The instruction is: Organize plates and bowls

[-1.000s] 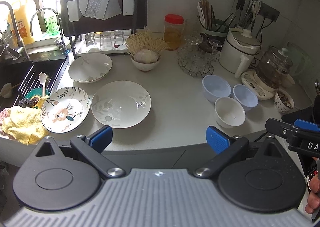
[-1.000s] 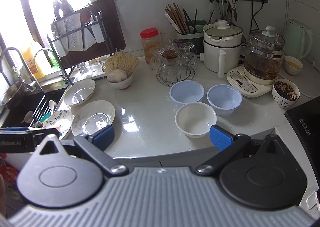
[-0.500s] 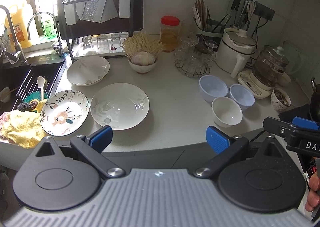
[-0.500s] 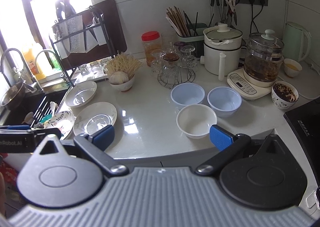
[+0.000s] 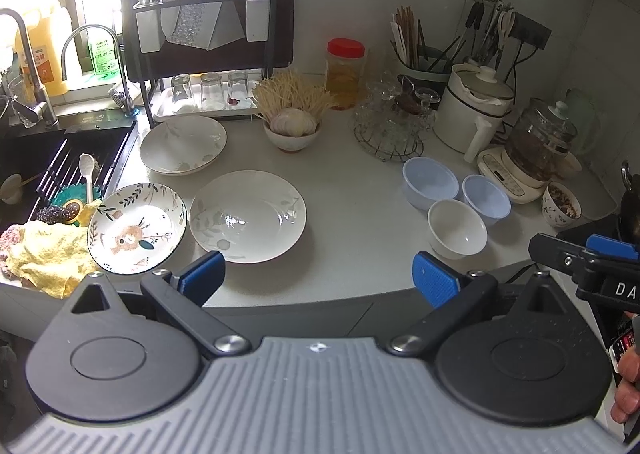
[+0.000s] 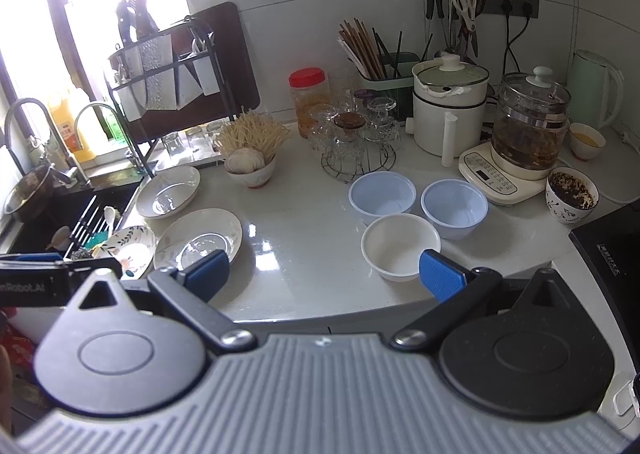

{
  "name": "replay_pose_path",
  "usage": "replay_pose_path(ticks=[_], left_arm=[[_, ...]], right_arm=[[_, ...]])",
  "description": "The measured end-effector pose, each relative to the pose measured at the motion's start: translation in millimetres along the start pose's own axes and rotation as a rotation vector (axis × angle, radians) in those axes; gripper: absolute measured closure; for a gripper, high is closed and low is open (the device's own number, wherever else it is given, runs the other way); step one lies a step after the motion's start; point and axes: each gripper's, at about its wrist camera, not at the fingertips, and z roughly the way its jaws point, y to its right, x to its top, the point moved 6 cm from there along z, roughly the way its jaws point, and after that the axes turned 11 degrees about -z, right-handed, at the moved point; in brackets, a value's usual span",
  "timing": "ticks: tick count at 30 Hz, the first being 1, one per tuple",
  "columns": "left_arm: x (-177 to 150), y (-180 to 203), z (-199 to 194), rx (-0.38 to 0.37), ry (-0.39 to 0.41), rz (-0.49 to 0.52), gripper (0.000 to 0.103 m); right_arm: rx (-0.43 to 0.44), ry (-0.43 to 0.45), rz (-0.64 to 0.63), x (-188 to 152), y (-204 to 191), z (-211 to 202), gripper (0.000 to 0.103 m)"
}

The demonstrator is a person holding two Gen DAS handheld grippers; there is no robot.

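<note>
item: left gripper (image 5: pixel 316 278). fingers spread wide, nothing between them; we hold it back off the counter edge (image 5: pixel 304 294). just ahead of it lies the large white plate (image 5: pixel 248 215), and ahead toward its left finger the floral plate (image 5: pixel 137 228), rims nearly touching. farther ahead to the left, a second white plate (image 5: pixel 183 144) near the dish rack (image 5: pixel 208 13).

item: right gripper (image 6: pixel 323 273). fingers likewise wide apart and empty. the white bowl (image 6: pixel 400 245) sits just ahead of its right finger; two pale blue bowls (image 6: pixel 382 195) (image 6: pixel 454 207) stand just beyond it, side by side and close together.

item: step in hand, by our judgement. nothing has been stacked yet; we are lining up for a first pick, plates to the left gripper, bowls to the right.

handling notes:
- we would take a plate by its rim, one finger over and one under, since the glazed shallow walls look slippery.
- the largest plate seems best as the base, with the floral plate set on top.
- we would nest the bowls upright, lowering each straight down, not dropping.
- keep clear of the glasses on the wire stand (image 6: pixel 358 157) beyond the bowls.
</note>
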Motion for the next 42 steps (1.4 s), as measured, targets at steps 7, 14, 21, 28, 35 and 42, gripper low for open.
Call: replay_pose_path(ticks=[7, 14, 21, 28, 35, 42], left_arm=[[3, -6, -1, -0.006, 0.0, 0.002, 0.002], [2, -10, -1, -0.012, -0.009, 0.005, 0.002], [3, -18, 5, -0.008, -0.005, -0.019, 0.002], [6, -31, 10, -0.008, -0.008, -0.023, 0.002], [12, -49, 16, -0.035, -0.011, -0.039, 0.002], [24, -82, 18, -0.028, -0.002, -0.05, 0.002]], right_arm=[[0.004, -0.001, 0.002, 3, -6, 0, 0.0], [0.003, -0.004, -0.002, 3, -13, 1, 0.0], [-0.008, 0.003, -0.001, 4, -18, 1, 0.0], [-0.014, 0.0, 0.008, 3, -24, 6, 0.0], [-0.012, -0.004, 0.008, 7, -43, 16, 0.0], [-0.004, 0.015, 0.006, 16, -76, 28, 0.0]])
